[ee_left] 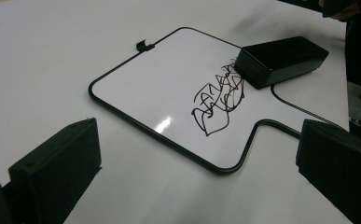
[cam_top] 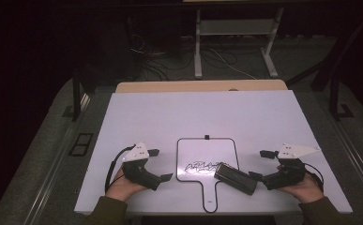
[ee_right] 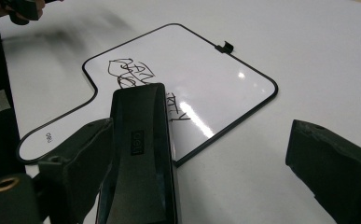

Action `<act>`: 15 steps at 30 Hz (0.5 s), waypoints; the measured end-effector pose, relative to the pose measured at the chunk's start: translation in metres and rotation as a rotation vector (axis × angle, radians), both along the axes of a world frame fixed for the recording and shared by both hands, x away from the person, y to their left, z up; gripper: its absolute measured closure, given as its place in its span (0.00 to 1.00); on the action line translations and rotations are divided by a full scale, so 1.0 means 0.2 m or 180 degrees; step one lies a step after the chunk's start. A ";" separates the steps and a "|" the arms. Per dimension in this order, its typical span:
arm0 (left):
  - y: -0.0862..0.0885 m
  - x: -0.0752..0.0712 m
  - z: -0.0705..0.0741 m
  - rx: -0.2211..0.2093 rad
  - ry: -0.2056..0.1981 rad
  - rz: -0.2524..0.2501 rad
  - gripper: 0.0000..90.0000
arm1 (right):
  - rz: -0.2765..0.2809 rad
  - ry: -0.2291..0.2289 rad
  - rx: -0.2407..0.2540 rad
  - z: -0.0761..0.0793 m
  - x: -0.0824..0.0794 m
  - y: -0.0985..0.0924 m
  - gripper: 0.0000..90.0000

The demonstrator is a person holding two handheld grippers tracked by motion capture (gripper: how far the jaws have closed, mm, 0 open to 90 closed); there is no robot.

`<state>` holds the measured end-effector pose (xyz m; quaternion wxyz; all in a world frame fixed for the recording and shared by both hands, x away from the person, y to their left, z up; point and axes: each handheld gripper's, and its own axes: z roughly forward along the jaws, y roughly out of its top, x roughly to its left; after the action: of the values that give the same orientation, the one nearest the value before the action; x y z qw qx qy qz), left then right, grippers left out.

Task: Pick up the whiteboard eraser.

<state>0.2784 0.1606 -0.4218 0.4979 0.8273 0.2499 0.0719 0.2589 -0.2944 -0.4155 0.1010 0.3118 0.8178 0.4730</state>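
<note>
A glossy paddle-shaped whiteboard with black scribbles is lying on the white table, the boxy black eraser resting beside the wide-open right gripper's jaw, while the left gripper is gaping empty.

The eraser hides part of the scribble on the whiteboard and runs off the 6 o'clock edge in the right gripper view, where its small label is unreadable.

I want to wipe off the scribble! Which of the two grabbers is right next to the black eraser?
The right gripper: one of its open jaws sits right beside the eraser on the small whiteboard. The left gripper sits off the board's other side.
</note>
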 end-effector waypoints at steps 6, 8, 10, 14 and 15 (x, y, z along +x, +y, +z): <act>0.00 0.00 0.00 0.0004 -0.0004 -0.0011 0.00 | -0.0008 0.0003 -0.0032 0.01 0.00 0.01 0.08; 0.00 0.00 0.00 0.0004 0.0000 -0.0015 0.00 | -0.0018 0.0009 -0.0071 0.02 0.00 0.02 0.08; 0.00 0.00 0.00 0.0004 -0.0003 -0.0010 0.00 | 0.0008 0.0026 -0.0085 0.02 0.01 0.05 0.08; -0.01 0.00 0.00 0.0003 -0.0001 -0.0002 0.00 | 0.0064 0.0079 -0.0145 0.02 0.01 0.09 0.08; -0.01 0.00 0.00 0.0001 -0.0002 0.0001 0.00 | 0.0088 0.0074 -0.0168 0.02 0.02 0.10 0.08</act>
<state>0.2777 0.1594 -0.4217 0.4978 0.8273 0.2499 0.0723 0.2620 -0.2746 -0.4120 0.0932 0.3031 0.8353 0.4490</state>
